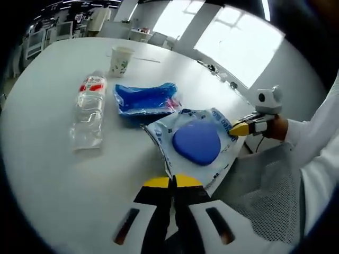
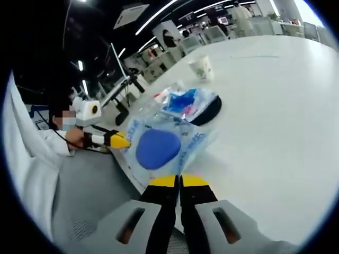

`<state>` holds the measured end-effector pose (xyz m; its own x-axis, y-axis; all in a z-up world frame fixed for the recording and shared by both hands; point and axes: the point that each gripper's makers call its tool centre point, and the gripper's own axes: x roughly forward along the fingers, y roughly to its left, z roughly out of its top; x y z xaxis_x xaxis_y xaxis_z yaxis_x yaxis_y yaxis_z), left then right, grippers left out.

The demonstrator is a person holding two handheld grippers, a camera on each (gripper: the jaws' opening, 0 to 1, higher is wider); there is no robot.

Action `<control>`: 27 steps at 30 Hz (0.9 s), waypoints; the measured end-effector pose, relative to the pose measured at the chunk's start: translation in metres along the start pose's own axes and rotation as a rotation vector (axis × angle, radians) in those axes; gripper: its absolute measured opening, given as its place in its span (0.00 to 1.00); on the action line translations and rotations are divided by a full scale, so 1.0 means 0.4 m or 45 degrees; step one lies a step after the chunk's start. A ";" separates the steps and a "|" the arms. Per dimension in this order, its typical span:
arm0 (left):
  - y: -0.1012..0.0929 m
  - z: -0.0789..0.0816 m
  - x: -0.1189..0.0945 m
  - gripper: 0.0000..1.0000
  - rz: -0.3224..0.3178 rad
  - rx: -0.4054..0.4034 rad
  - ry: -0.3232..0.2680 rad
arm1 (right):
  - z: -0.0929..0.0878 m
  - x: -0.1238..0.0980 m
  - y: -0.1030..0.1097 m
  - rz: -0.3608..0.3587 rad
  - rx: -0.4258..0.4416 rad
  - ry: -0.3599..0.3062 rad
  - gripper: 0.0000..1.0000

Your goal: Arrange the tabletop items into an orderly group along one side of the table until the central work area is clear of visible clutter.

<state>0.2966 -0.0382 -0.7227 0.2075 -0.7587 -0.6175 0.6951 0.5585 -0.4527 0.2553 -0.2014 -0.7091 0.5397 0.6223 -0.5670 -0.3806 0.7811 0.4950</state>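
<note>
Both hand-held grippers (image 1: 173,181) (image 2: 179,181) pinch pouch (image 1: 197,143) edges, table (image 1: 47,174) edge nr.

the near table (image 1: 47,174) edge is crowded: a clear bag with a blue disc (image 1: 196,143), a blue packet (image 1: 144,98) and a lying bottle (image 1: 89,110) are set close together. a paper cup (image 1: 121,60) stands farther. wide bare surface is left beyond them.

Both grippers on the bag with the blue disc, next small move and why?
Probably slide the bag toward the blue pouch and bottle. Left gripper and right gripper both look shut on its near edge, and it overhangs the table edge, apart from the cup.
</note>
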 end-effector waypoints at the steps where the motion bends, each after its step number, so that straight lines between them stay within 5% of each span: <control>1: -0.004 0.001 -0.003 0.00 -0.006 0.003 0.002 | 0.000 -0.004 0.002 0.001 0.001 -0.001 0.00; 9: -0.038 0.055 -0.029 0.00 -0.036 0.031 -0.047 | 0.050 -0.052 0.017 -0.019 -0.022 -0.070 0.00; 27: -0.102 0.295 -0.079 0.00 -0.079 0.205 -0.176 | 0.234 -0.148 0.027 -0.077 -0.100 -0.286 0.00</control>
<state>0.3432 -0.0765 -0.6089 0.2451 -0.8350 -0.4927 0.8084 0.4565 -0.3716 0.2894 -0.2345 -0.6087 0.7134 0.5539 -0.4293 -0.3947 0.8238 0.4070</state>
